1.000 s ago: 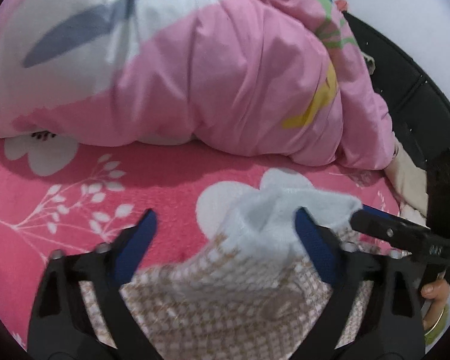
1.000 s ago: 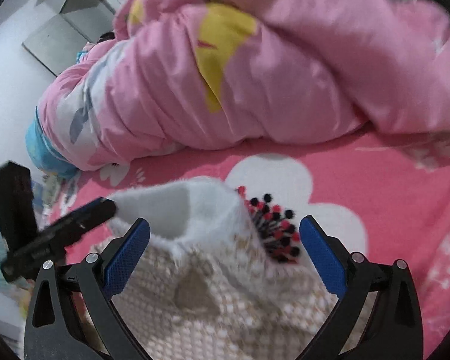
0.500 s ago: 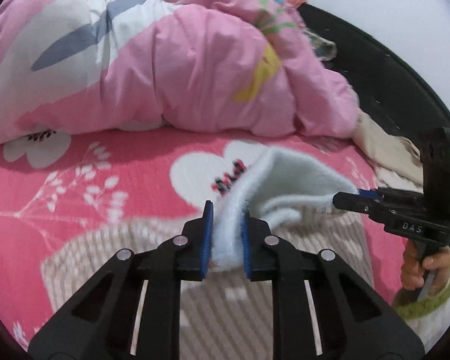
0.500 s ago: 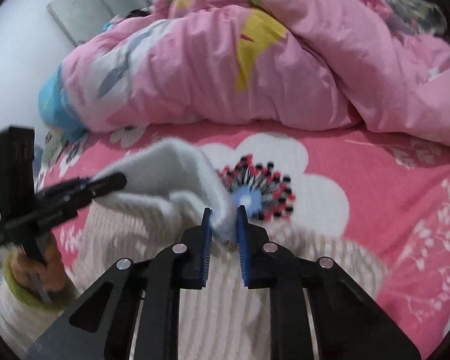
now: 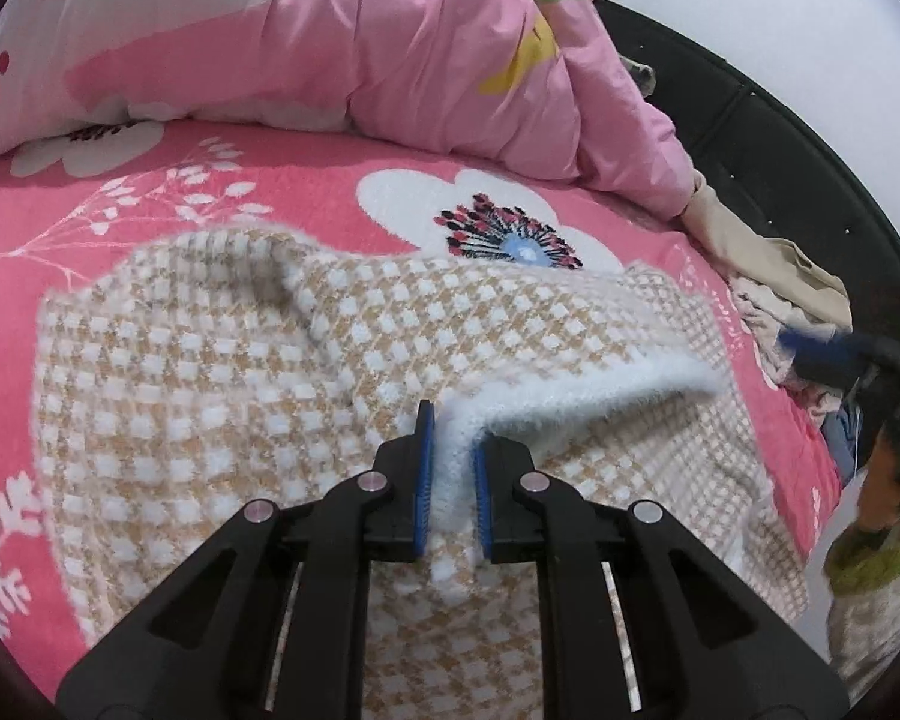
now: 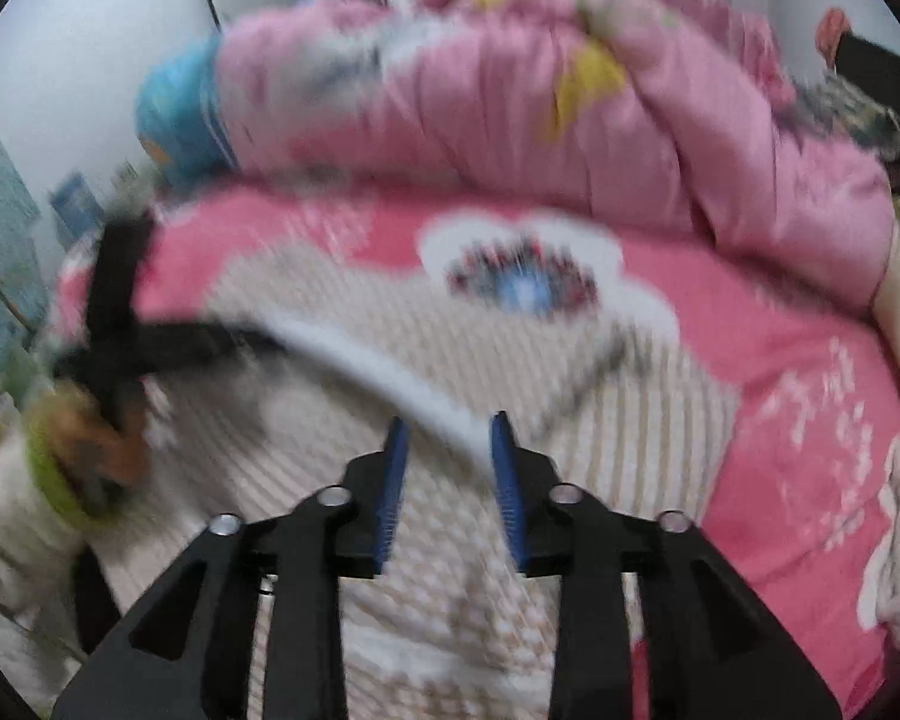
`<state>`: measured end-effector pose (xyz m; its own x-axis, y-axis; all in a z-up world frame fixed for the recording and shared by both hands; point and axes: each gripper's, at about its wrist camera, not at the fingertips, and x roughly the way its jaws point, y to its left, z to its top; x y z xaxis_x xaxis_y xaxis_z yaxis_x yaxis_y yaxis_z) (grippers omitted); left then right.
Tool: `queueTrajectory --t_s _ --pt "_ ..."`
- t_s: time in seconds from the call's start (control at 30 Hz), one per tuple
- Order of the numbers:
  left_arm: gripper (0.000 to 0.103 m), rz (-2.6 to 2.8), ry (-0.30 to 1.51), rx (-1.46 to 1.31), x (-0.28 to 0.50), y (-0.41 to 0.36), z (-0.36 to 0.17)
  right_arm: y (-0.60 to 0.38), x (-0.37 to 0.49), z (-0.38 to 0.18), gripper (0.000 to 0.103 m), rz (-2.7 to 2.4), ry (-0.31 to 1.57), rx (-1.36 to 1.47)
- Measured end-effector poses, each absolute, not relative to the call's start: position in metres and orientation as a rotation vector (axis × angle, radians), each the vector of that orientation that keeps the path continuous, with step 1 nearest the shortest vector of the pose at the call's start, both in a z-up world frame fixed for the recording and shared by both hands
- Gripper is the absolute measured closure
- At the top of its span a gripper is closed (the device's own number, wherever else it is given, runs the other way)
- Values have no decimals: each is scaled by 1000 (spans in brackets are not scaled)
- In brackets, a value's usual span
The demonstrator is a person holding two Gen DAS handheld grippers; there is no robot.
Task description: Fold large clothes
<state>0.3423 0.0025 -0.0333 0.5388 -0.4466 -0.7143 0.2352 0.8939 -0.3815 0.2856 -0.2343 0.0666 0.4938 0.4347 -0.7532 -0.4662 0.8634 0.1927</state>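
While pinched by left gripper, sweater on bed.

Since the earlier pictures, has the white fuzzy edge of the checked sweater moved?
Yes. The white edge has come toward the camera, off the bedsheet's flower.

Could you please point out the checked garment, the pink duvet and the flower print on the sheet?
Garment (image 5: pixel 222 372), left wrist view, on its flat checked face.
Duvet (image 5: pixel 426 60), left wrist view, on its bulging pink side.
Flower print (image 5: pixel 519 252), left wrist view, on its blue centre.
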Motion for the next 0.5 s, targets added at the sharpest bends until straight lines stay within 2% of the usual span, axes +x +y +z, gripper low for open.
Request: queueTrajectory --t_s 0.1,0.23,0.3,0.4,0.5 --pt "90 -420 901 -287 333 9 -30 -209 318 56 72 583 922 33" --pt "89 -475 821 -344 313 23 -13 -165 349 -16 71 605 1085 37" --pt "89 -503 762 -357 305 29 0 -157 341 -33 71 586 1069 18" --pt "86 -478 740 -343 320 25 17 -161 331 -29 71 598 1035 23" --pt "73 -456 836 -333 364 6 8 -165 327 -27 71 605 1046 6"
